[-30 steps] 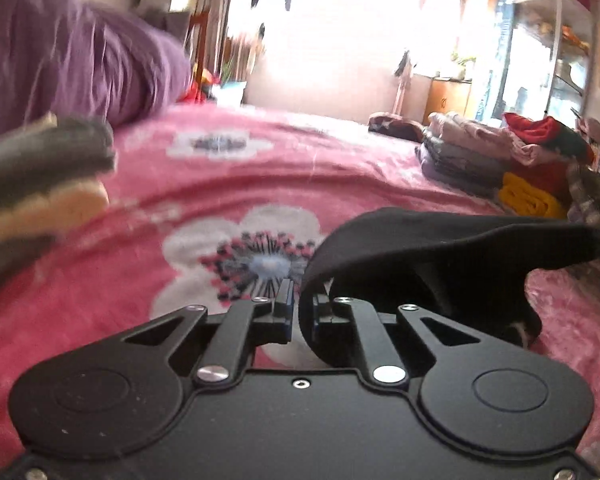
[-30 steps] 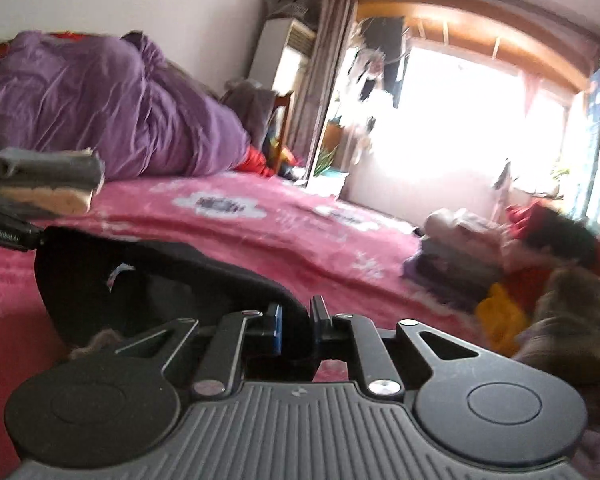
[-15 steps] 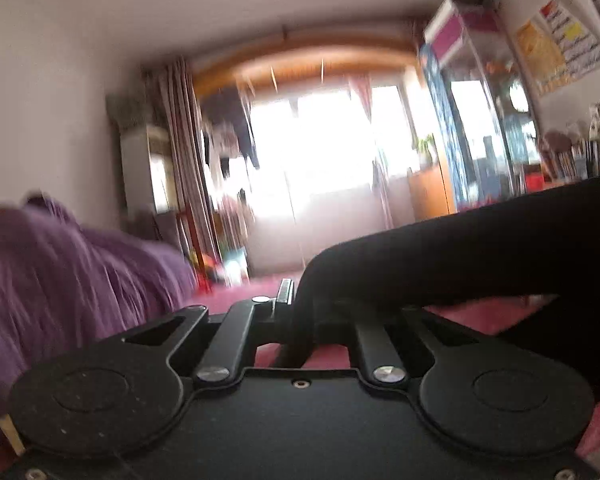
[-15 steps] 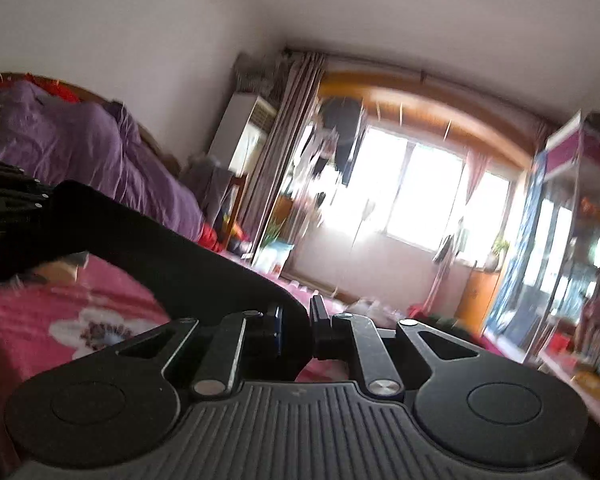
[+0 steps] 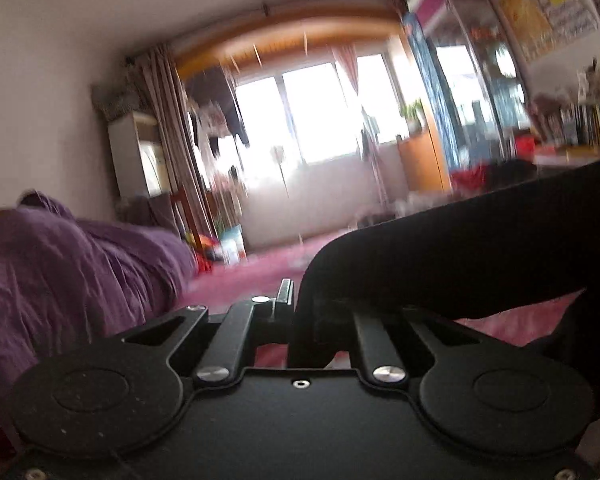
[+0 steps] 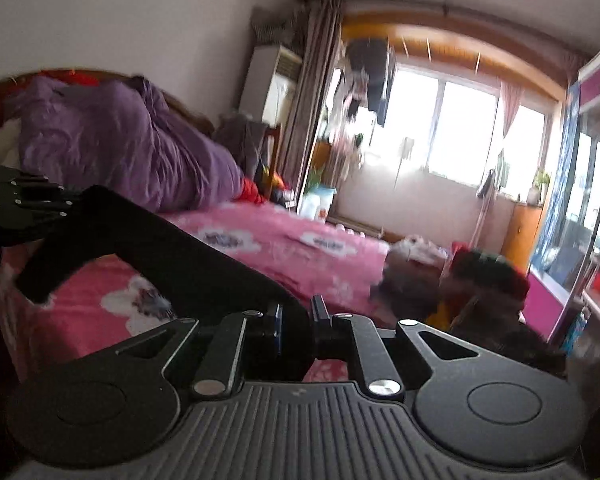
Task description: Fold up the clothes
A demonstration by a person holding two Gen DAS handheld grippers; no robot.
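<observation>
A black fabric garment [image 5: 460, 248] is held stretched in the air between the two claws, above the bed covered by a pink flowered bedspread [image 6: 284, 248]. Its one end is pinched in the closed left claw [image 5: 296, 300], and its other end is clamped in the closed right claw [image 6: 296, 316]; the left claw is also seen at the left edge of the right wrist view. Beyond, a rumpled purple quilt [image 6: 116, 148] is heaped on the bed, and a blurred pile of mixed clothes [image 6: 480, 280] lies at its far end. A bright window [image 5: 320, 112] is seen farthest off.
</observation>
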